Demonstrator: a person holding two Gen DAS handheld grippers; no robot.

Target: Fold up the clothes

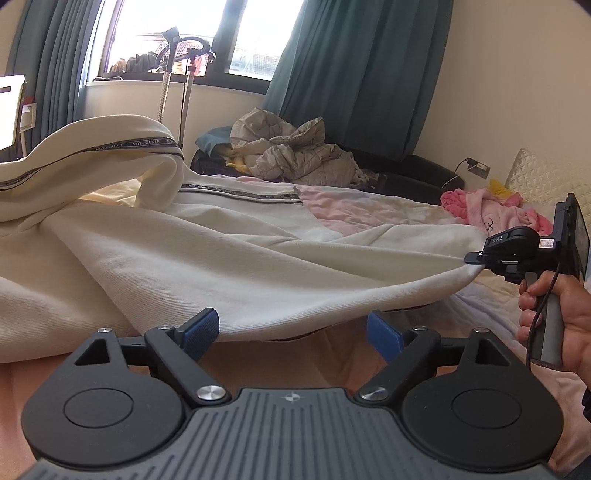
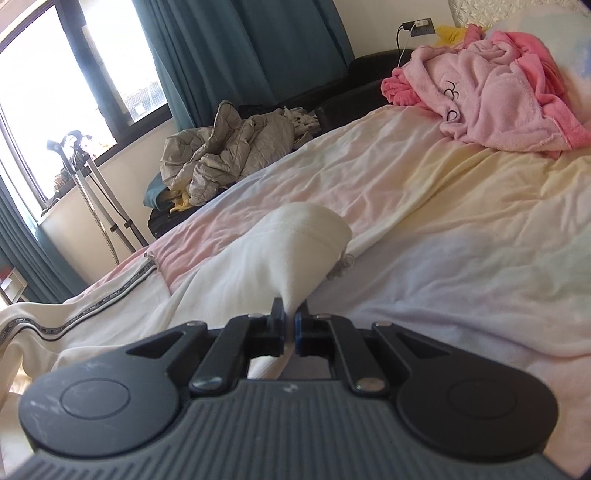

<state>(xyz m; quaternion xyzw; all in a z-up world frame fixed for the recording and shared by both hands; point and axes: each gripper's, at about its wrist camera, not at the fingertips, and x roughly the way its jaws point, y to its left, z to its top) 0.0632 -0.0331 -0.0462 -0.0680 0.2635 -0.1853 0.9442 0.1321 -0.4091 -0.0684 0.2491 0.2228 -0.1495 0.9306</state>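
Left wrist view, cream garment [image 1: 207, 251] rumpled, dark lettered stripe [image 1: 243, 194]

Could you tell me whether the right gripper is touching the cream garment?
Touching. The right wrist view shows the right gripper with jaws closed on a pinch of the cream garment; the left wrist view confirms it.

Teal curtains [image 1: 354, 74], bright window [image 1: 155, 33], grey quilted jacket [image 1: 295, 151] heap, pink fleece robe [image 2: 491, 92] on bed [image 2: 461, 240], wall outlet [image 2: 419, 26].
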